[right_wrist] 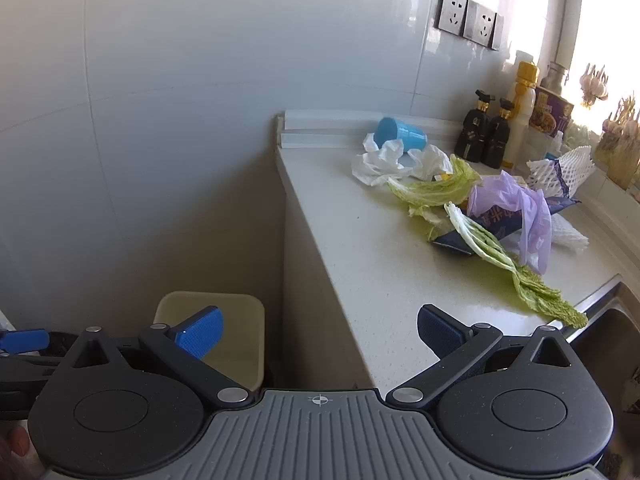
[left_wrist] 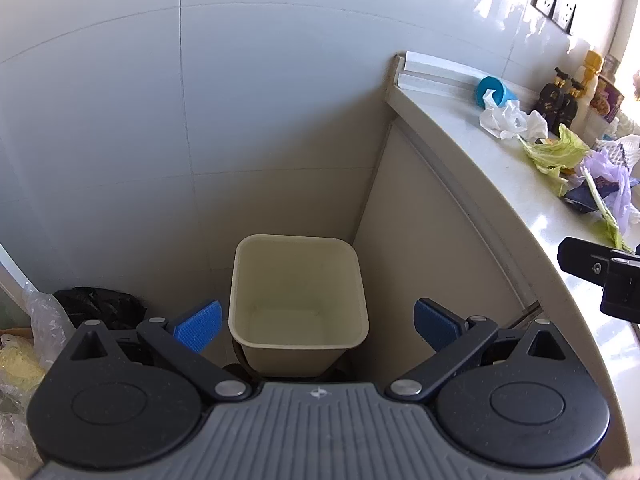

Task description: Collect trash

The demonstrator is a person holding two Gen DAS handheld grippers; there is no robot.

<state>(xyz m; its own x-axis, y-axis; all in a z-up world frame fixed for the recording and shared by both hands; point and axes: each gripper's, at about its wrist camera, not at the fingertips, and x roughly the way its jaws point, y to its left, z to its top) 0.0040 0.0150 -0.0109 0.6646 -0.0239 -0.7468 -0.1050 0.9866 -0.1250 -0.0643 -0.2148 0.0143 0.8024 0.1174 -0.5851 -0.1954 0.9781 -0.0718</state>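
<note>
**Bin empty, counter litter untouched**

The task looks barely begun. The cream square plastic waste bin (left_wrist: pixel 298 300) stands on the floor in the corner between the tiled wall and the cabinet side, and its smooth interior shows nothing inside. All the rubbish in view lies on the pale speckled stone countertop (right_wrist: pixel 384 264), toward 2 o'clock in the right wrist view.

The left gripper (left_wrist: pixel 316 326) hangs above the bin with its jaws spread wide and nothing between them; the ribbed blue pads (left_wrist: pixel 198 326) are bare. The right gripper (right_wrist: pixel 318 332) is likewise wide open and empty, straddling the counter's near edge, with the bin at 9 o'clock below it.

What remains, by the look of it, is everything:
- crumpled white paper tissues (right_wrist: pixel 380 162), soft and creased, at 1 o'clock
- a tipped blue plastic cup (right_wrist: pixel 400 132) lying on its side just behind them
- limp green cabbage leaves (right_wrist: pixel 436 188), ribbed and wet-looking, one long strip trailing toward the steel sink (right_wrist: pixel 612 332)
- a thin lilac plastic bag (right_wrist: pixel 516 208), flimsy and bunched, over a dark blue printed wrapper (right_wrist: pixel 500 224)
- a white foam fruit net (right_wrist: pixel 560 170), springy mesh, at 2 o'clock

Dark glass bottles (right_wrist: pixel 486 132) along the wall are likely not trash
</note>
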